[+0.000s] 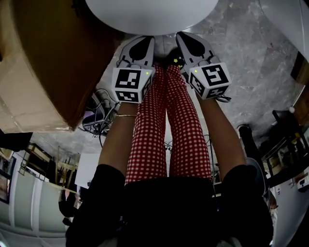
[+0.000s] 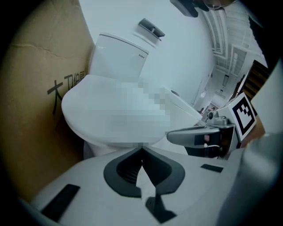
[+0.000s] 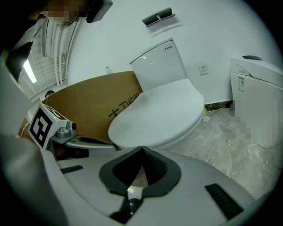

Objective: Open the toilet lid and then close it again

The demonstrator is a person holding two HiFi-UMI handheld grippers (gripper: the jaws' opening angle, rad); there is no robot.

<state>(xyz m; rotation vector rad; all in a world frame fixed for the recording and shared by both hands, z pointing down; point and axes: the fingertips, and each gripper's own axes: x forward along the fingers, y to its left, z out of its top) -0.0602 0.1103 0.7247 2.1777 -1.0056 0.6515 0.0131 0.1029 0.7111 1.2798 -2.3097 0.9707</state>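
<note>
Closed toilet lid (image 1: pixel 149 12) and both tongs at the start of the opening step. The lid lies flat on the bowl. Its long axis runs from the tank (image 3: pixel 158 62), where the hinge would sit, straight out toward the person, so the free front edge is the end nearest the tongs.

The left tongs (image 1: pixel 143 42) and right tongs (image 1: pixel 187 39) are side by side just short of that front edge. The left one is a little to the lid's left of centre, the right one a little to its right. Each has its tips pressed together with nothing pinched between them. Neither is seen touching the lid. They appear about equally near, so neither hand has a clear advantage.

A cardboard box (image 1: pixel 43 62) stands close along the lid's left side. A second white fixture (image 3: pixel 258 101) stands well apart on the lid's right.

Judgement: the lid is not yet raised. Lifting calls for tips brought under or onto the front rim, then an upward swing toward the tank. The left side offers less elbow room.
</note>
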